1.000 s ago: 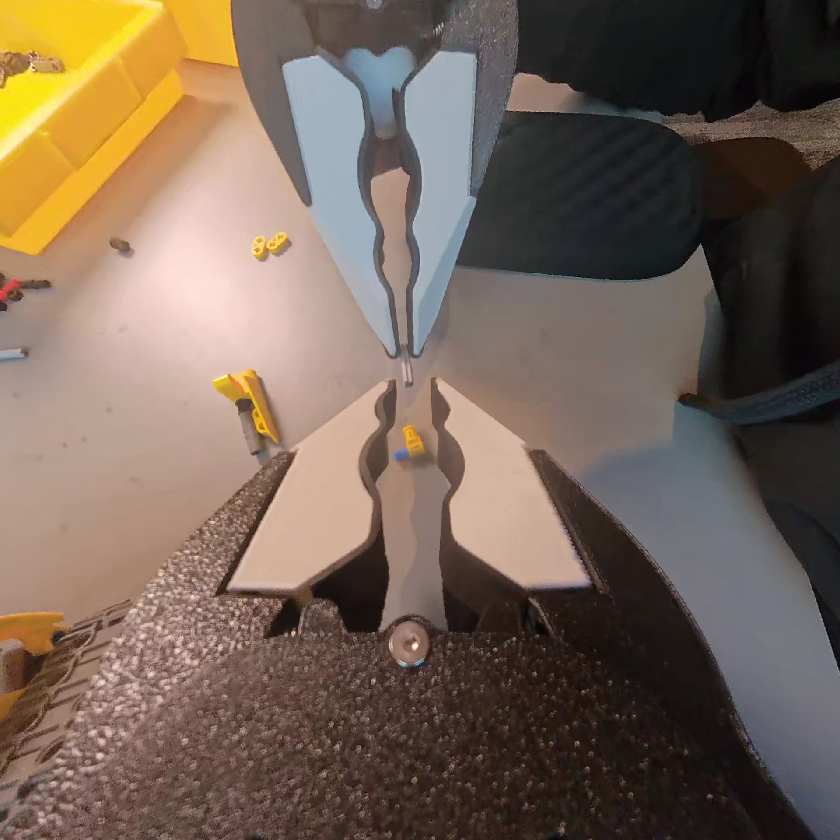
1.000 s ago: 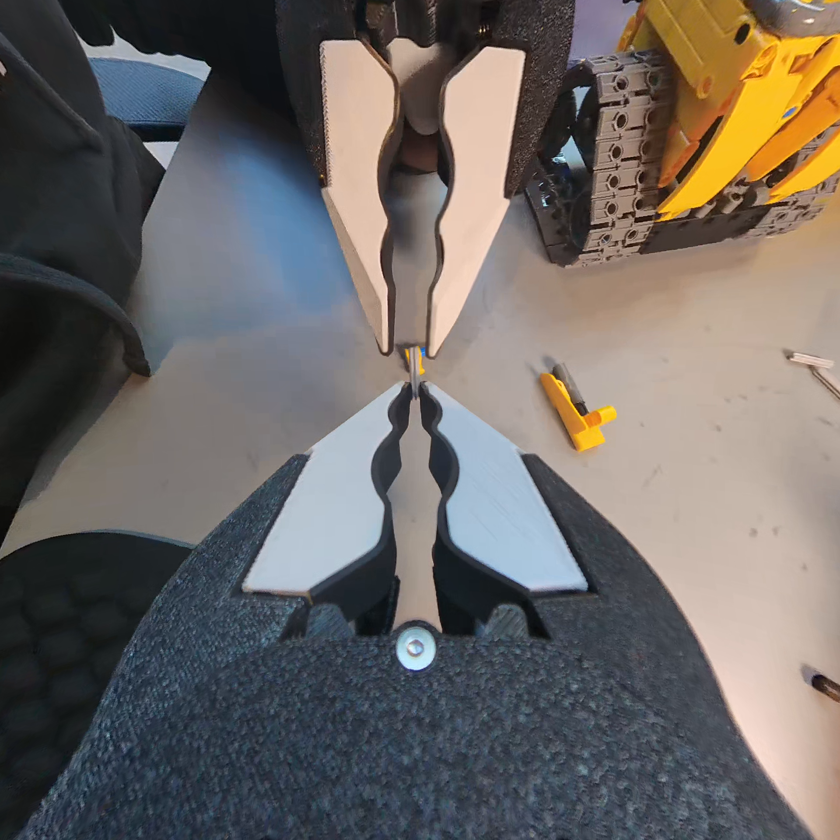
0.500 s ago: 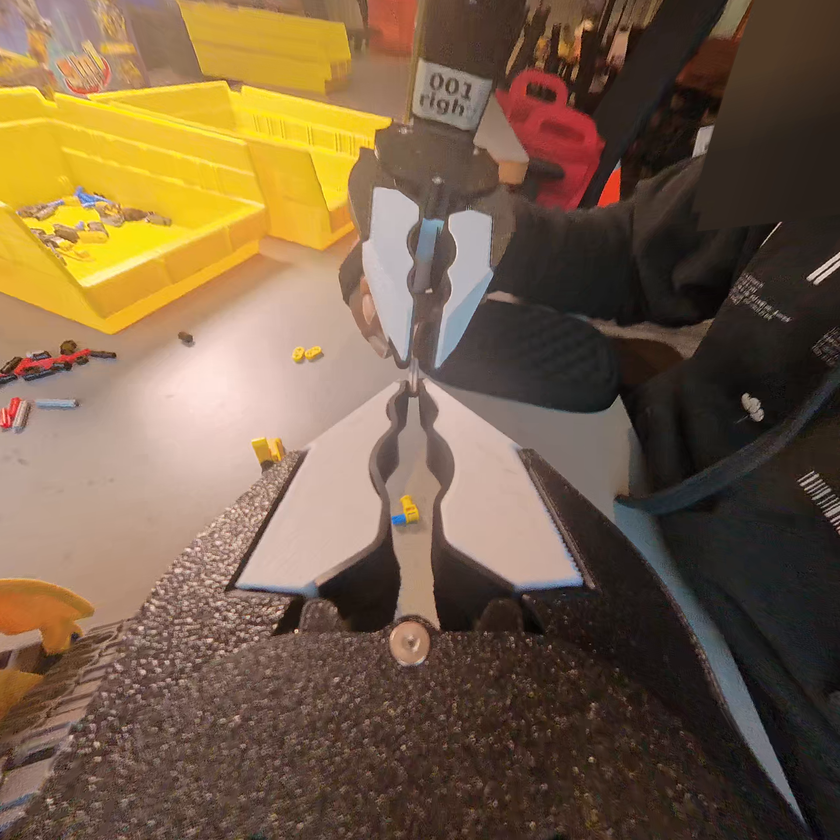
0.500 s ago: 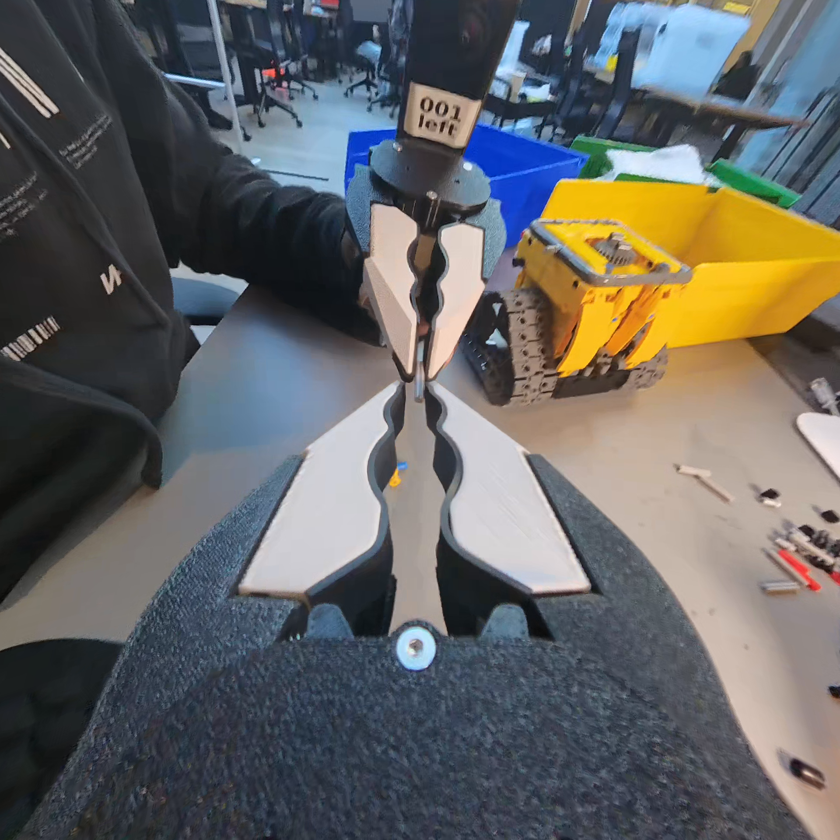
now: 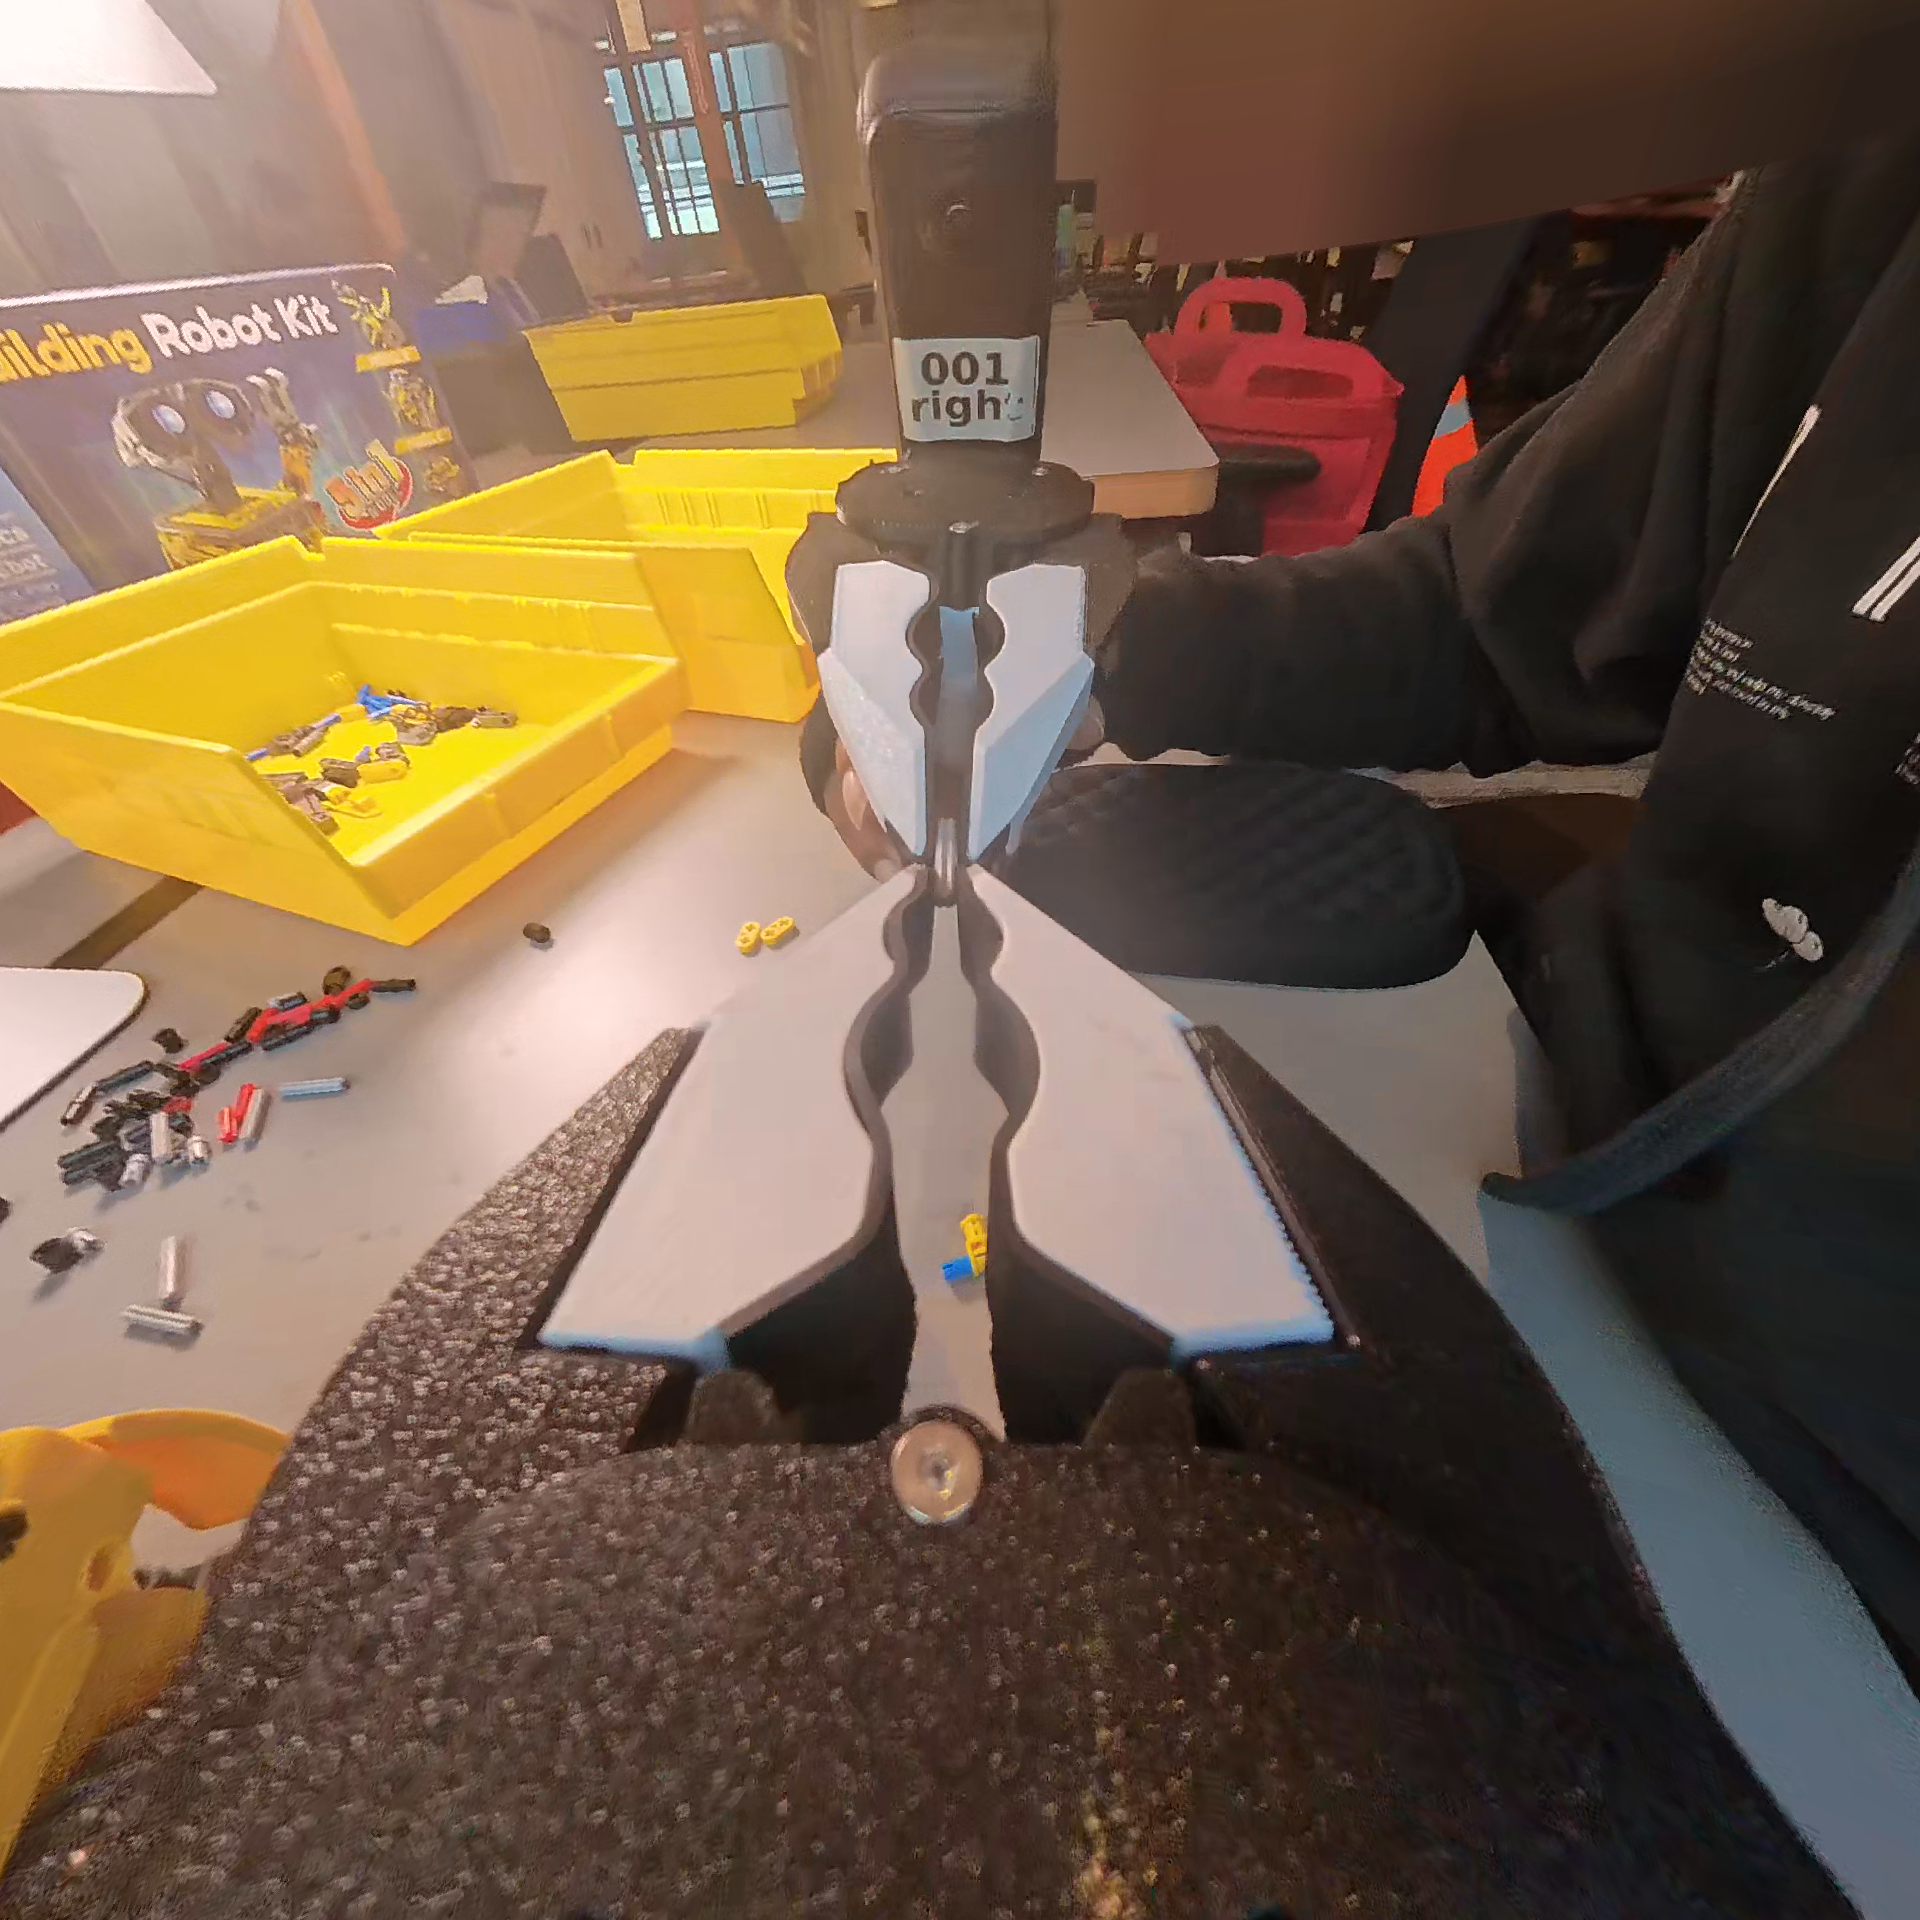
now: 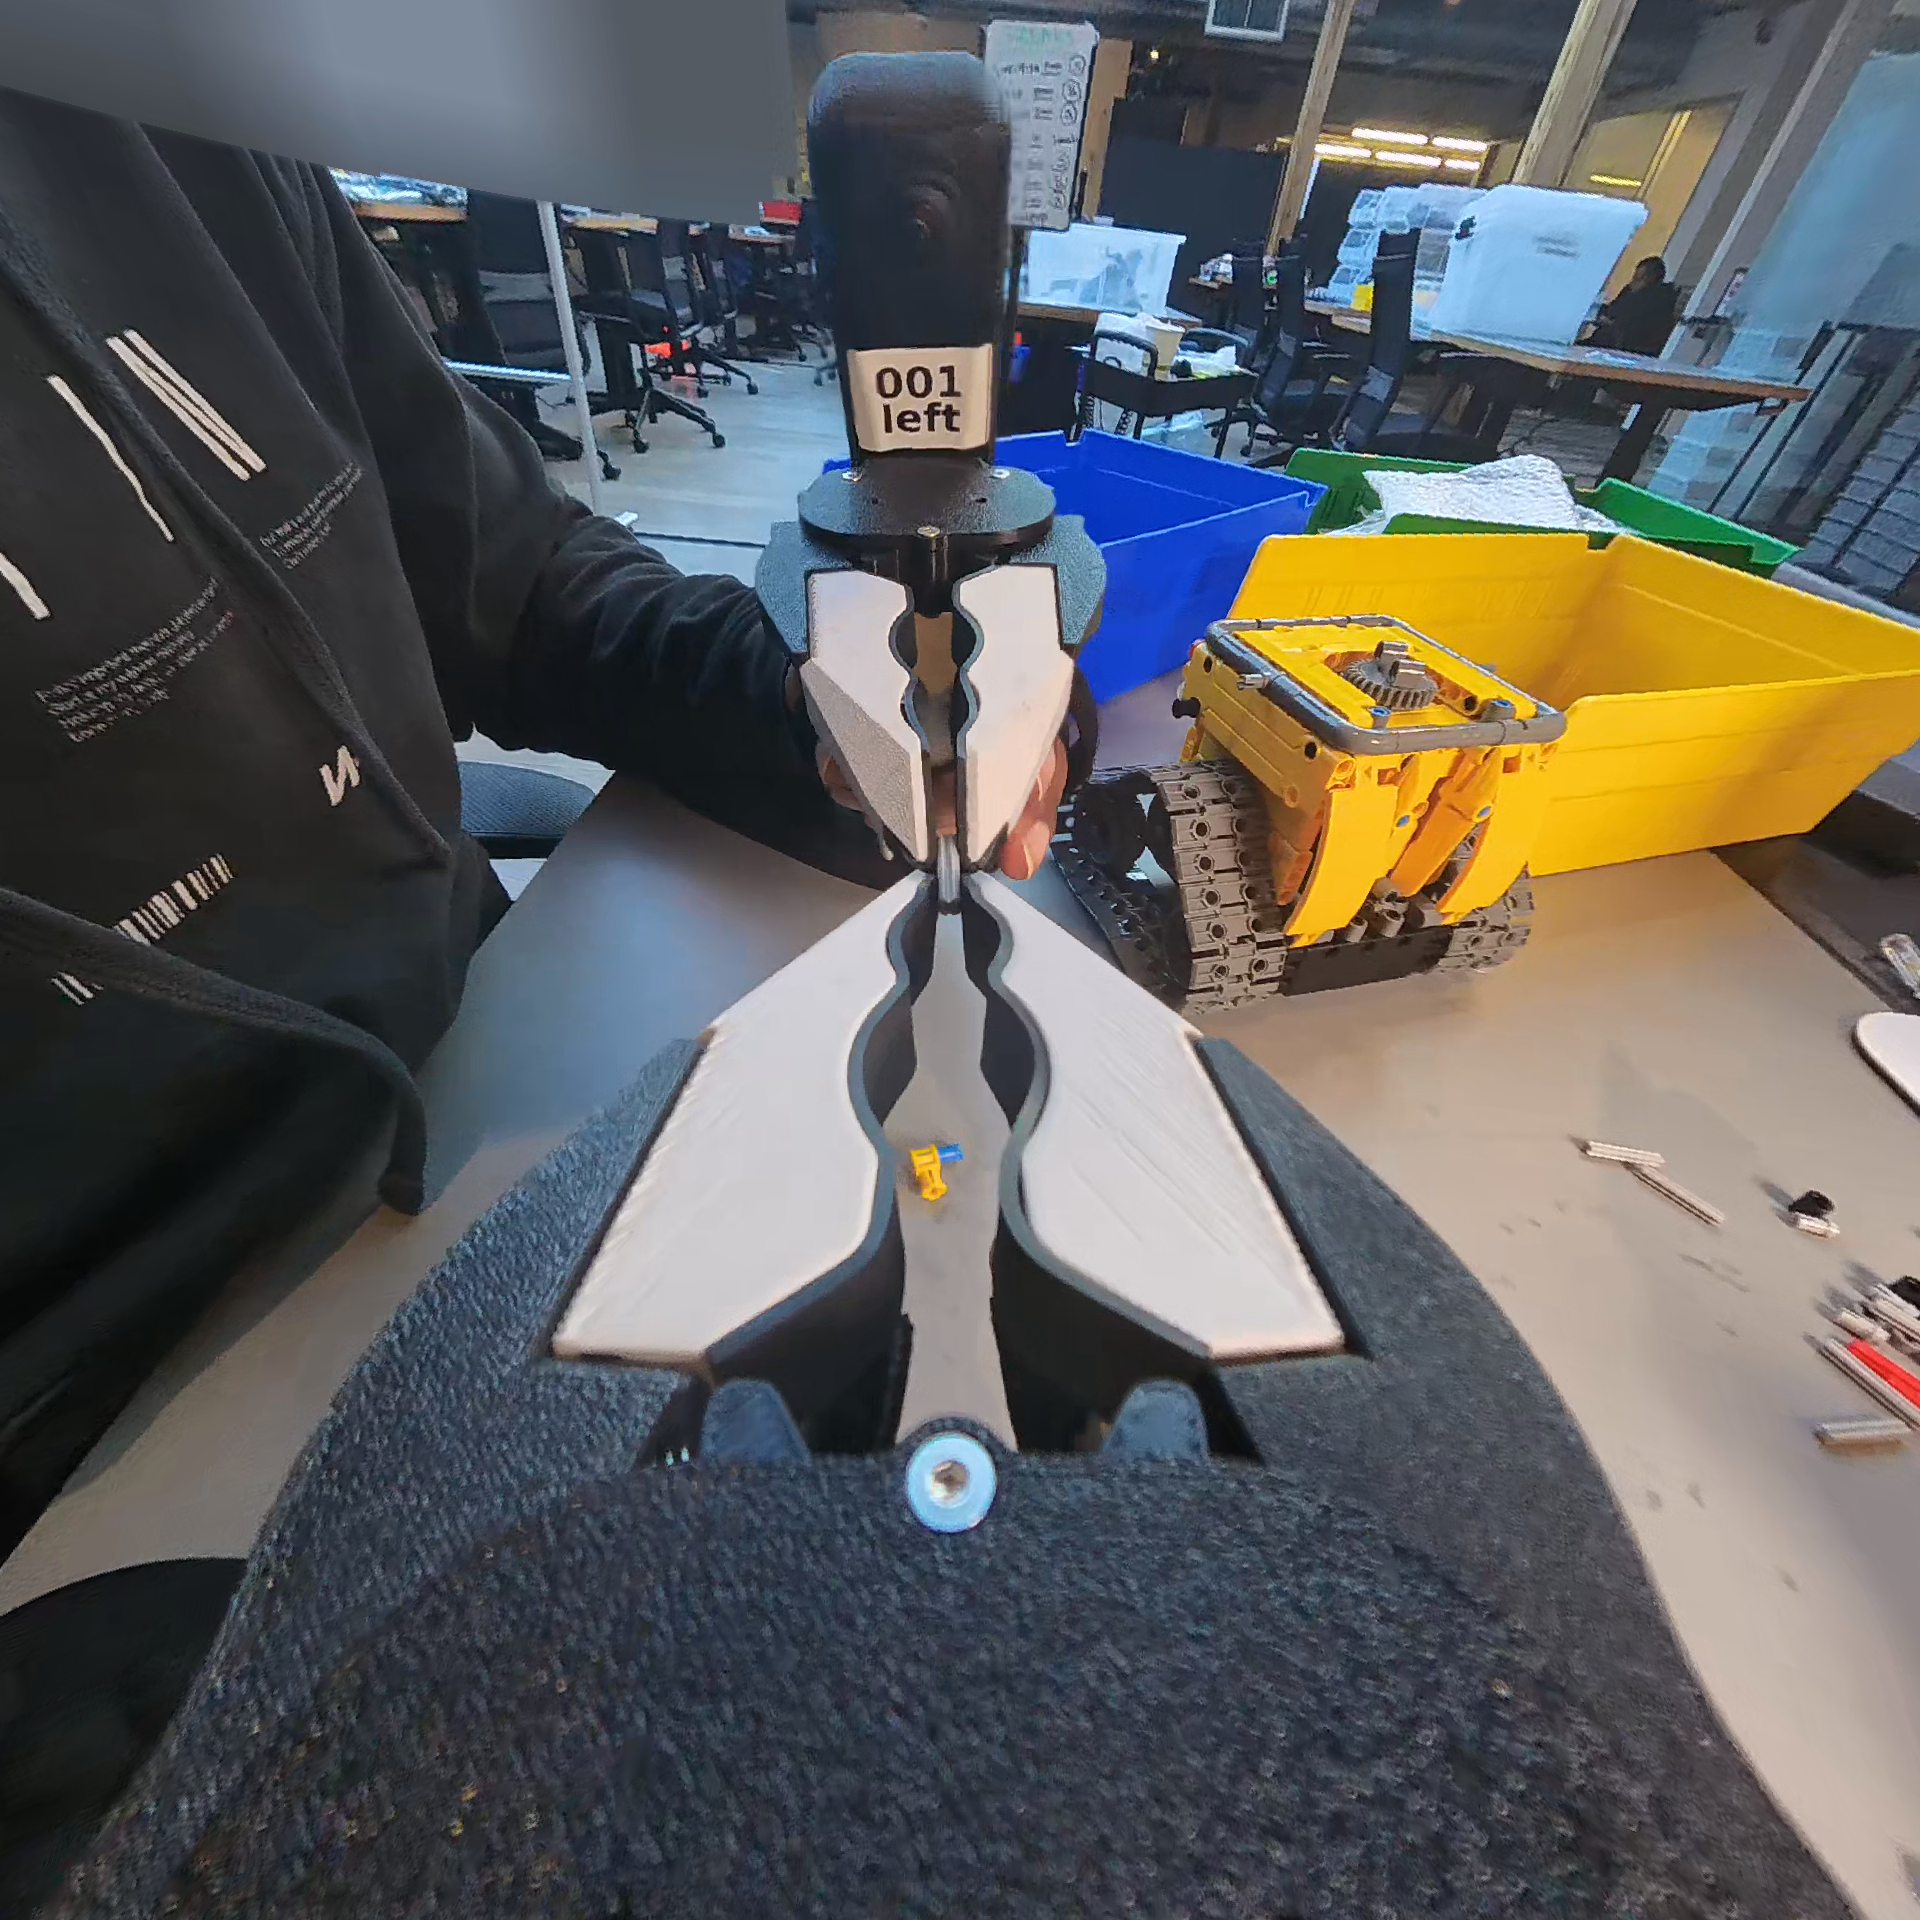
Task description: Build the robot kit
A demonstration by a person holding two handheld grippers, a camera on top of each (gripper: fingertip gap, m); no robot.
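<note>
1. Risk: both grippers pinch one small grey pin [image 5: 948,871] tip to tip, held up above the table. The hold on each side looks to be only the very tips, so a slight twist or a pull off-axis could flick the pin out; it would likely drop among the loose parts and be hard to find
2. Left gripper [image 5: 945,883]: jaws nearly closed, tips nipping the near end of the pin at centre frame. Only a sliver of gap shows
3. Right gripper [image 6: 948,885]: jaws likewise nearly closed on the other end of the same pin [image 6: 948,868]. Which gripper carries the load, cannot tell
4. Below, seen through the finger gap low in the frame: a small yellow and blue connector [image 5: 966,1247] lying on the grey table [image 5: 468,1060], well apart from the tips
5. Outward, left wrist view: scattered black, red and grey pins [image 5: 187,1091] at mid left, a yellow bin [image 5: 343,790] with parts at upper left, a kit box [image 5: 208,416] behind it
6. Right wrist view: a yellow tracked model [image 6: 1340,800] at mid right, just beyond the tips
</note>
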